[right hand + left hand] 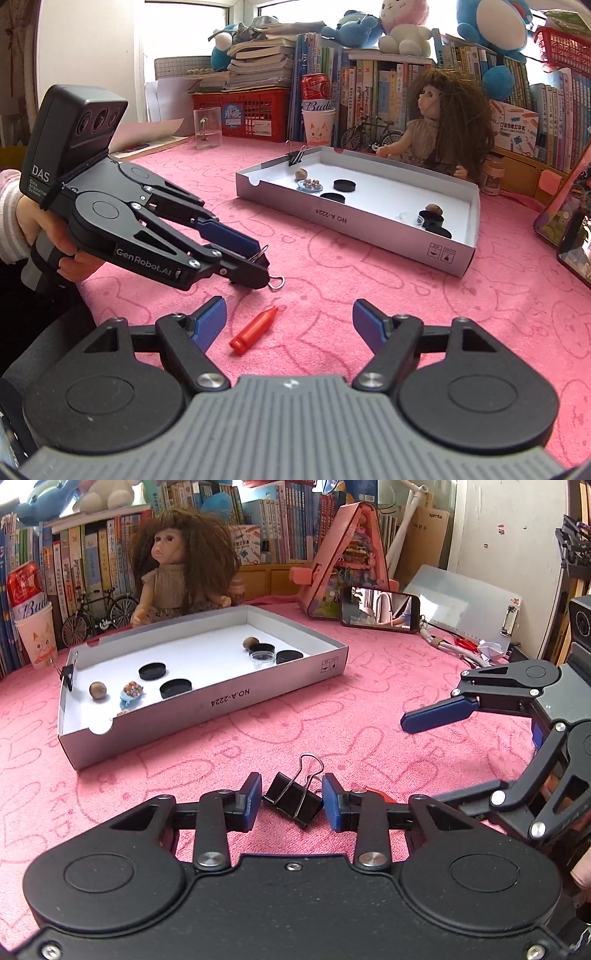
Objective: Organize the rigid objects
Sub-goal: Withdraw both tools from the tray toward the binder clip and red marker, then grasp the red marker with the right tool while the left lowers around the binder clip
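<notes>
A black binder clip (293, 797) with wire handles lies on the pink cloth between the blue pads of my left gripper (291, 799). The pads stand close on both sides of it; contact is not clear. In the right wrist view my left gripper (255, 258) reaches down over the clip, whose wire loop (277, 282) sticks out. My right gripper (288, 319) is open and empty, just above a red crayon-shaped piece (255, 328) on the cloth. A shallow white box (207, 705) holds black round lids, two brown nuts and small trinkets.
A doll (177, 565) sits behind the box. A phone (380, 609) leans on a pink case (347, 557) at the back right. A paper cup (37, 638), a model bicycle (98, 614) and shelves of books line the back. Red scissors (467, 642) lie far right.
</notes>
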A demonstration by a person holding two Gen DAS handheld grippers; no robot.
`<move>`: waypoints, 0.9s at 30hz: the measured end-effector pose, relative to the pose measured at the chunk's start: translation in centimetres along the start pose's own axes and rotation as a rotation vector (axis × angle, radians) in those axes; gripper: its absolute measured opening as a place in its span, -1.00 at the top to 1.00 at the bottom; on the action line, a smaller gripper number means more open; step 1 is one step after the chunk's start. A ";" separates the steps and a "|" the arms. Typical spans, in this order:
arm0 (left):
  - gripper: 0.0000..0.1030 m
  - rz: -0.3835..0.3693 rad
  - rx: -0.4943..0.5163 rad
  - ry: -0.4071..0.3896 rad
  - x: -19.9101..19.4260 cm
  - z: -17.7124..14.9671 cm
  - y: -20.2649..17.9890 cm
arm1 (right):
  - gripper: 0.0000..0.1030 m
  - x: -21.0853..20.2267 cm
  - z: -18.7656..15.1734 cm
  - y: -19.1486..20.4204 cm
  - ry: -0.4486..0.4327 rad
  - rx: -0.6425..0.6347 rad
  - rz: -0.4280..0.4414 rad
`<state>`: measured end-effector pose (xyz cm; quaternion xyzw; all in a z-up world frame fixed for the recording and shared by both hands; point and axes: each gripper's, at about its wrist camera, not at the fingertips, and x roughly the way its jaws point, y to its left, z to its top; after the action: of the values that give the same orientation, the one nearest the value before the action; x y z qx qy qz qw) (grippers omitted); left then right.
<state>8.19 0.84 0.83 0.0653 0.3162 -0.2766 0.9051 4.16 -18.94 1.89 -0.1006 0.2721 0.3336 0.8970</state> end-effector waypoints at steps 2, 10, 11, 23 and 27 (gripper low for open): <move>0.35 0.005 -0.001 -0.007 0.0 0.0 -0.1 | -0.64 0.2 -0.1 0.3 0.005 -0.013 0.002; 0.36 0.047 -0.051 -0.013 0.0 0.2 0.9 | -0.64 1.1 -0.7 0.5 0.042 -0.090 -0.089; 0.36 0.052 -0.057 -0.013 0.0 0.1 1.1 | -0.64 1.1 -0.8 0.3 0.045 -0.089 -0.100; 0.35 0.113 -0.084 -0.029 -0.2 0.1 1.4 | -0.64 1.0 -0.6 -1.6 0.052 0.018 -0.243; 0.35 0.206 -0.083 -0.049 -0.4 0.1 1.4 | -0.64 0.4 -0.4 -0.8 0.020 0.143 -0.243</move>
<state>8.74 2.15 1.09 0.0528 0.2967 -0.1705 0.9381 4.72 -19.48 1.36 -0.0719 0.2897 0.2012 0.9330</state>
